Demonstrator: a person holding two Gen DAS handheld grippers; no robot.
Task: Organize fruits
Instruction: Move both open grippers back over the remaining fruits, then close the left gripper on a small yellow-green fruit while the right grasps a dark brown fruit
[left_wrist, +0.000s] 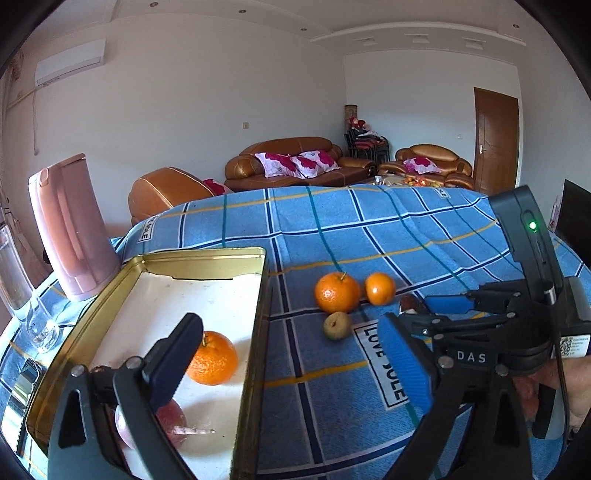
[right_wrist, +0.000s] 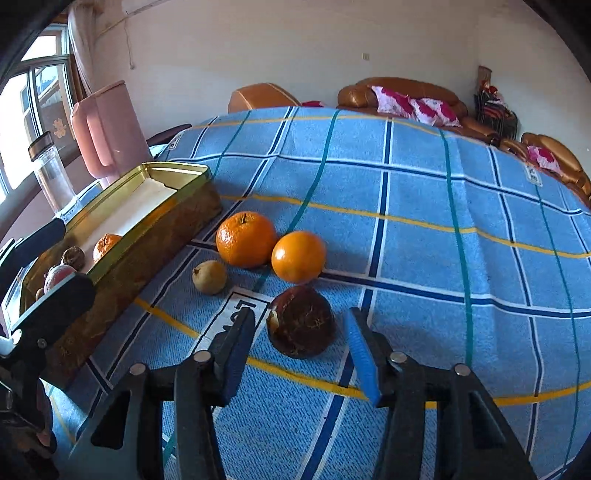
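Right tongs (right_wrist: 299, 317) are straddling, open, the dark brown rough-skinned round fruit (right_wrist: 301, 328), likely firm, light, best pinched mid-girth; left tongs (left_wrist: 291, 362) are gaping empty.

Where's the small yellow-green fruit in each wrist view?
Left wrist view: the small yellow-green fruit sits mid-frame on the blue checked cloth, just below the stemmed orange.
Right wrist view: left of centre, between the gold tin and the two oranges.
Shared landmark: the stemmed orange, right beside it in both.
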